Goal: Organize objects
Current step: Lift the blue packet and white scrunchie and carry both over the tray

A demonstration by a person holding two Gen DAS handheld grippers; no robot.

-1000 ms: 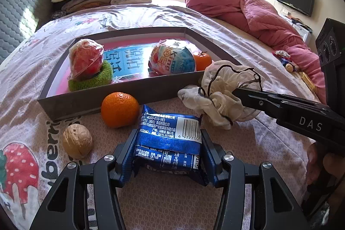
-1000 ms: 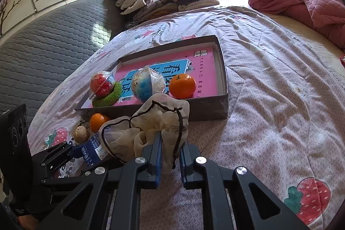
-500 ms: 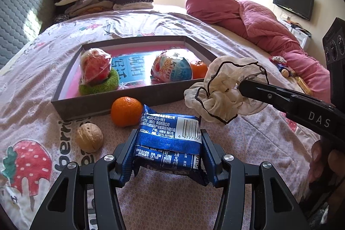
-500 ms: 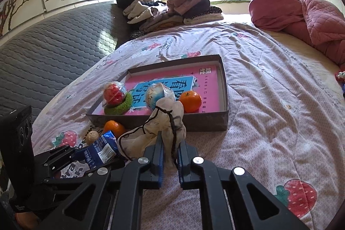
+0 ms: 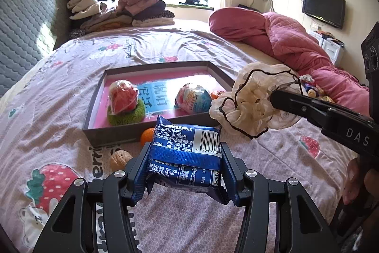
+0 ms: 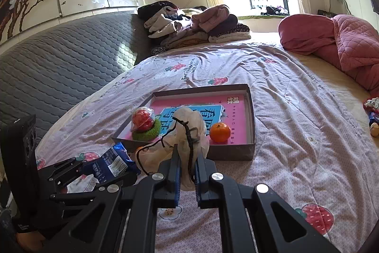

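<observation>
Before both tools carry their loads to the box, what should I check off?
1. Left tool clamped on the blue foil snack packet: ok.
2. Right tool pinching the cream drawstring mesh pouch: ok.
3. Both loads clear of the bedsheet: ok.
4. Free floor in the grey cardboard box: ok, pink area bare near the far wall.
5. Loose orange mandarin and brown walnut outside the box: not ok.

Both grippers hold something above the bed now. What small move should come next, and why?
Probably carry the blue snack packet, gripped by the left gripper, forward over the box wall, toward the free pink floor. The right gripper holds the cream mesh bag beside it.
</observation>
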